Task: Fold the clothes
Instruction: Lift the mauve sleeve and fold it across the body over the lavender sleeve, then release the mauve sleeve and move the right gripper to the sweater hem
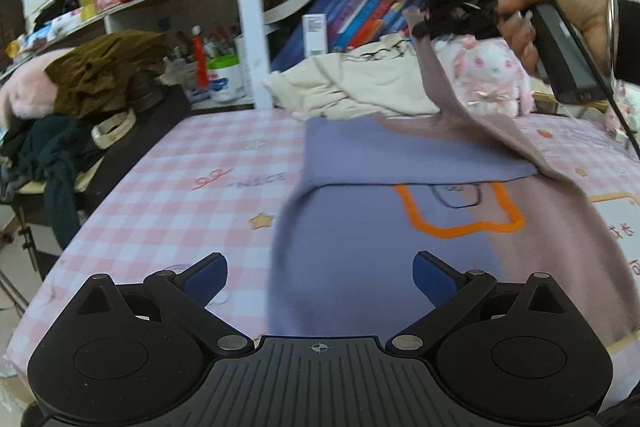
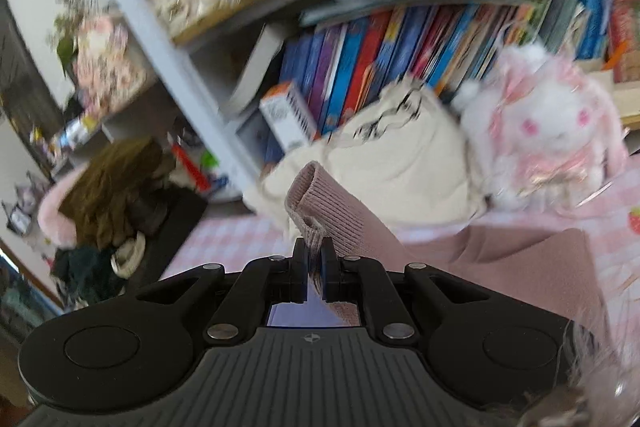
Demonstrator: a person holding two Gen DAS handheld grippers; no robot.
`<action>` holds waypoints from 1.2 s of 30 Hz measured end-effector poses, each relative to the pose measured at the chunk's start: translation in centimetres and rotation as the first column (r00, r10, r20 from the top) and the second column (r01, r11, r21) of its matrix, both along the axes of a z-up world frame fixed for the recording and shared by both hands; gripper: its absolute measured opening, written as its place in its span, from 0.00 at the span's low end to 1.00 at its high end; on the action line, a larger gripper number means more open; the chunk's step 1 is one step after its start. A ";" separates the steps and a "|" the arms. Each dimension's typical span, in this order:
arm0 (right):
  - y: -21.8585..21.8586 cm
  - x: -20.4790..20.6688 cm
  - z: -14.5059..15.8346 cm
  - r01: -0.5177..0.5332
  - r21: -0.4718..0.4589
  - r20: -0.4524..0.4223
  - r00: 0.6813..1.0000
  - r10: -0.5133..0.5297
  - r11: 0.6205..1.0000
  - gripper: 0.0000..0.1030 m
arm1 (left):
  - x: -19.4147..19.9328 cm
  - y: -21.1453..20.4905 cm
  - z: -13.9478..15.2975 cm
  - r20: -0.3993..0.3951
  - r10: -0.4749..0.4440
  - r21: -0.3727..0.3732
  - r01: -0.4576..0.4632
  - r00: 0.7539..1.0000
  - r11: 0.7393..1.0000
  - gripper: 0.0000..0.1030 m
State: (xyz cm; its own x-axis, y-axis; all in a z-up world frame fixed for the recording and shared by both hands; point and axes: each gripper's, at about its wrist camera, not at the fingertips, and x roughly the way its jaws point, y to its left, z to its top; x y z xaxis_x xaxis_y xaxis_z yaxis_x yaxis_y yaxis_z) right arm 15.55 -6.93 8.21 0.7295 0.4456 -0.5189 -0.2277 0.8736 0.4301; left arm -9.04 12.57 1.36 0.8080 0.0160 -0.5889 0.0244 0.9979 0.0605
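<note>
**Left wrist view: pink sleeve lifted off two-tone sweater on checked bed**

Left wrist view, near to far: left gripper low in frame, blue-padded jaws spread wide, nothing between them, hovering over the near hem of the sweater. Lavender and dusty-pink knit sweater with an orange outline motif lies flat on the pink-and-white checked bedsheet. Lavender sleeve is folded across the chest. Pink sleeve rises off the right side, pulled up taut toward the upper right. Its cuff sits in the right gripper, held by the person's right hand; jaws there partly hidden from this view.

Right wrist view, blurred background: right gripper jaws pressed together on the ribbed pink cuff, which sticks up above the fingertips. Rest of the pink fabric trails off to the right and down.

Behind the sweater: crumpled cream garment with black print on the far edge of the bed, white-and-pink plush bunny just beside it on the right. Left of the bed, brown garment heaped on a pile of dark clothes. Farthest back, shelves packed with upright books and clutter.
</note>
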 end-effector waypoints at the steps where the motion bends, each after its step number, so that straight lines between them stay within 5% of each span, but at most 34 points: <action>1: 0.5 0.0 -0.6 0.000 -0.007 -0.012 1.000 0.000 1.000 0.06 | 0.0 0.5 -0.1 -0.004 0.006 -0.003 -0.006 1.000 1.000 0.98; 10: 3.0 0.2 -4.1 -0.020 -0.018 -0.120 0.993 0.017 1.000 0.11 | 0.1 2.0 -0.5 -0.015 -0.010 -0.005 0.010 1.000 1.000 0.98; 15: 2.4 -0.7 -3.6 -0.042 0.039 -0.117 0.992 0.046 0.998 0.39 | 0.6 1.9 -0.4 -0.005 -0.049 0.000 0.049 0.999 0.999 0.98; 23: -0.4 -4.2 -2.2 -0.020 0.026 -0.079 0.997 0.022 0.999 0.43 | 1.6 1.4 -0.3 0.014 -0.115 -0.020 0.115 0.993 0.993 0.98; 36: -5.9 -16.3 -5.6 0.014 -0.252 -0.106 0.993 -0.042 0.968 0.47 | 1.8 -0.5 -1.6 -0.022 -0.265 -0.044 0.264 0.964 0.963 0.98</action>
